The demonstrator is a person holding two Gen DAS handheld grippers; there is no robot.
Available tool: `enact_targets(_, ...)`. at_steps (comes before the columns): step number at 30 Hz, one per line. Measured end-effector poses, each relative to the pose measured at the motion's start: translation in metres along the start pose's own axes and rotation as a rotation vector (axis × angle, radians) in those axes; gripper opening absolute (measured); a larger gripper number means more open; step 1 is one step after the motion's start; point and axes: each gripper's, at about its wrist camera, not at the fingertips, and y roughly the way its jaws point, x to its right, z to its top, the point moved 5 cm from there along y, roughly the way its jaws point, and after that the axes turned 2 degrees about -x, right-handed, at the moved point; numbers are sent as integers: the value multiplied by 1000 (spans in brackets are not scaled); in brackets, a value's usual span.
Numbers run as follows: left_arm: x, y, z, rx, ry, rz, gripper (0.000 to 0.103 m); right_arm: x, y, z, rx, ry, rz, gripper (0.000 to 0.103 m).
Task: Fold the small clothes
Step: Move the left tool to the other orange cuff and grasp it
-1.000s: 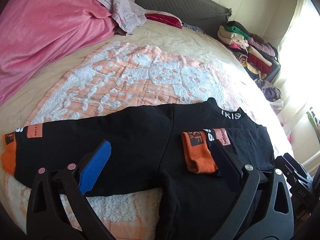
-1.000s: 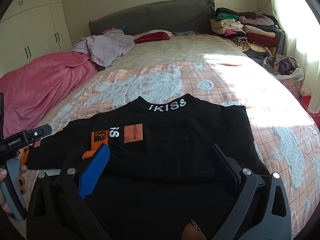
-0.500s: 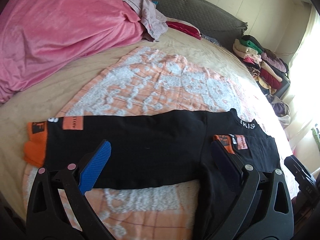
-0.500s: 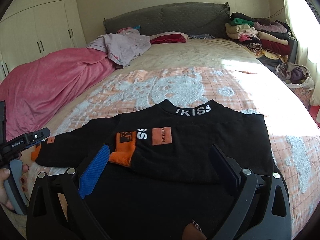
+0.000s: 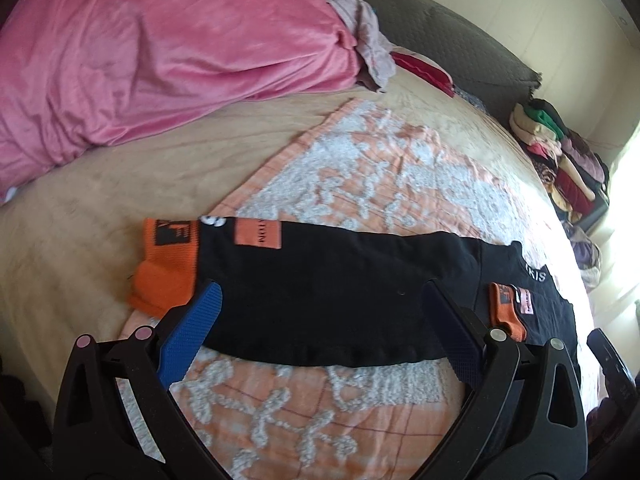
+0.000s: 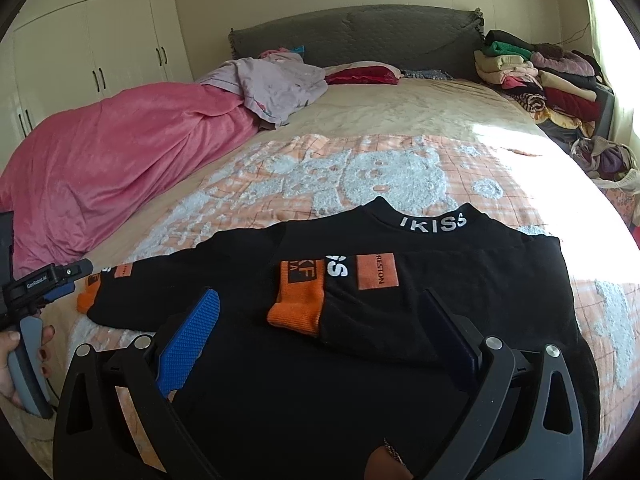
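A small black sweater point(image 6: 400, 320) with orange cuffs and a white "IKISS" collar lies flat on the orange-and-white blanket point(image 6: 320, 172). Its right sleeve point(image 6: 360, 304) is folded across the chest, orange cuff point(image 6: 298, 304) on top. Its left sleeve point(image 5: 328, 288) stretches out sideways, ending in an orange cuff point(image 5: 168, 264). My left gripper point(image 5: 320, 328) is open and empty, hovering over the outstretched sleeve; it also shows in the right wrist view point(image 6: 44, 284). My right gripper point(image 6: 320, 336) is open and empty above the sweater's body.
A pink duvet point(image 6: 120, 168) is heaped on the bed's left side, with a lilac garment point(image 6: 276, 84) and red cushion point(image 6: 360, 74) near the grey headboard point(image 6: 352, 36). Stacked folded clothes point(image 6: 536, 76) sit at the right. White wardrobes point(image 6: 92, 40) stand behind.
My left gripper has moved left along the outstretched sleeve towards its orange cuff. My right gripper has drawn back slightly and stays over the sweater. Both stay open.
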Motion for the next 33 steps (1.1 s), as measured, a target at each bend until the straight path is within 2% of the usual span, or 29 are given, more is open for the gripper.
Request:
enact_targets(4, -20, -5, -3, 1, -48, 15, 93, -11, 0, -2, 1, -6, 21, 98)
enact_targets(10, -52, -11, -6, -11, -145, -8, 93, -27, 0, -5, -4, -20, 53, 98)
enact_targets(17, -76, -3, -17, -88, -244, -106, 93, -40, -2, -8, 3, -35, 77, 98)
enact_targets(23, -83, 7, -22, -112, -309, -162, 93, -42, -2, -10, 2, -28, 83, 98)
enact_targets(24, -83, 10, -23, -112, -325, -184, 91, -41, -2, -10, 2, -26, 84, 98)
enact_targets(25, -83, 12, -22, -115, -332, -187, 84, -41, -3, -10, 3, -25, 84, 98)
enact_targets(26, -83, 14, -22, -115, -334, -183, 77, -40, -3, -11, 5, -24, 83, 98)
enact_targets(28, -81, 21, -22, -116, -340, -168, 70, -38, -4, -12, 6, -20, 82, 98)
enact_targets(33, -84, 34, -21, -117, -379, -121, 69, -30, -4, -13, 8, -1, 79, 98)
